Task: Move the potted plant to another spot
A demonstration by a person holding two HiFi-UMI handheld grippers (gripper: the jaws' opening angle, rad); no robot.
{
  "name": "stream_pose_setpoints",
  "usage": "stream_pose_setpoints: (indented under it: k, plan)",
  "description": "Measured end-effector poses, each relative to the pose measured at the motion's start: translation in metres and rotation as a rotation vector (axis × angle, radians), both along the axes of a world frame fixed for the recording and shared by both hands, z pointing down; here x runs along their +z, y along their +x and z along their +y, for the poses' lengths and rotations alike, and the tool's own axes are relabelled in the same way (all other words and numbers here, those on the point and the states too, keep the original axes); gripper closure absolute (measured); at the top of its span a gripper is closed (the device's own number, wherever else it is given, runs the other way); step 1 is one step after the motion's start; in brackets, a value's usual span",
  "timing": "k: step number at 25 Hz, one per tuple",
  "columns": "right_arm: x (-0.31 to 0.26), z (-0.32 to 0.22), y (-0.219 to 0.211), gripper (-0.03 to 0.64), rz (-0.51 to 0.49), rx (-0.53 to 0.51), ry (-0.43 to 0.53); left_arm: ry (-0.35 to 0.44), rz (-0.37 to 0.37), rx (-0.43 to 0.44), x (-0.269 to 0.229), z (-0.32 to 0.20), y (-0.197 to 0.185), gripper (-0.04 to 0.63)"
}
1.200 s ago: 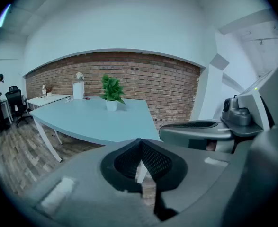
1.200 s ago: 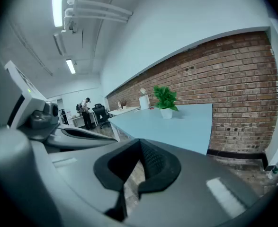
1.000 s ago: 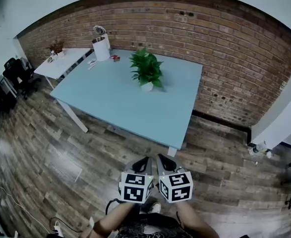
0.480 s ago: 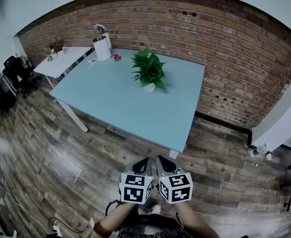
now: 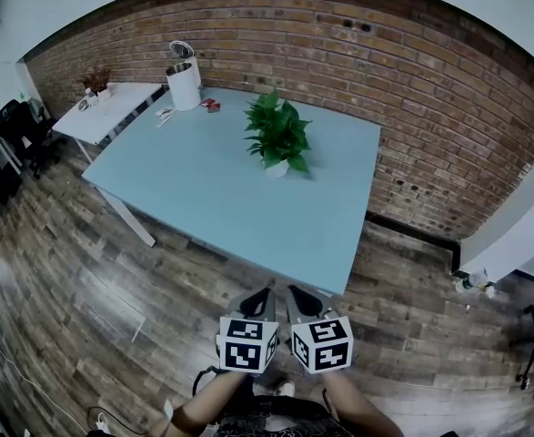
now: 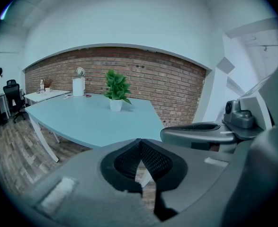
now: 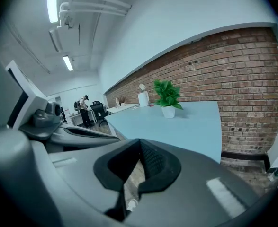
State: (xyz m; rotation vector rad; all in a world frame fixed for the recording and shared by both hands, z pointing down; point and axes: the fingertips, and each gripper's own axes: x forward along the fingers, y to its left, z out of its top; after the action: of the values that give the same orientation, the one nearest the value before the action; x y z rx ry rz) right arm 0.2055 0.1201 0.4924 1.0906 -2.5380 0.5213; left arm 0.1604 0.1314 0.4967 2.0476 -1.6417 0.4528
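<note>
The potted plant, green leaves in a small white pot, stands on the far middle of a light blue table. It also shows in the left gripper view as the plant and in the right gripper view as the plant. My left gripper and right gripper hang side by side over the wooden floor, short of the table's near edge and far from the plant. Both are shut with nothing between their jaws.
A white cylindrical bin and a small red item sit at the table's far left corner. A white side table with a small plant adjoins on the left. A brick wall runs behind. Office chairs and a person stand at the far left.
The table and plant have drawn nearer in the head view as both grippers moved forward toward the table together. Both jaws stayed shut.
</note>
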Motion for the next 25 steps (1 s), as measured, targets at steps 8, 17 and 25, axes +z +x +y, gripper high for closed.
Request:
stream_pose_setpoints:
  k: [8, 17, 25]
  plan:
    - [0.006, -0.041, -0.021, 0.611, 0.026, 0.022, -0.006, -0.005, 0.024, 0.032, 0.006, -0.046, -0.020, 0.597]
    - [0.010, -0.087, -0.045, 0.611, 0.040, 0.061, -0.021, -0.021, 0.033, 0.079, 0.009, -0.094, -0.041, 0.597]
    - [0.006, -0.130, -0.072, 0.611, 0.065, 0.110, -0.028, -0.028, 0.044, 0.122, 0.006, -0.137, -0.074, 0.597]
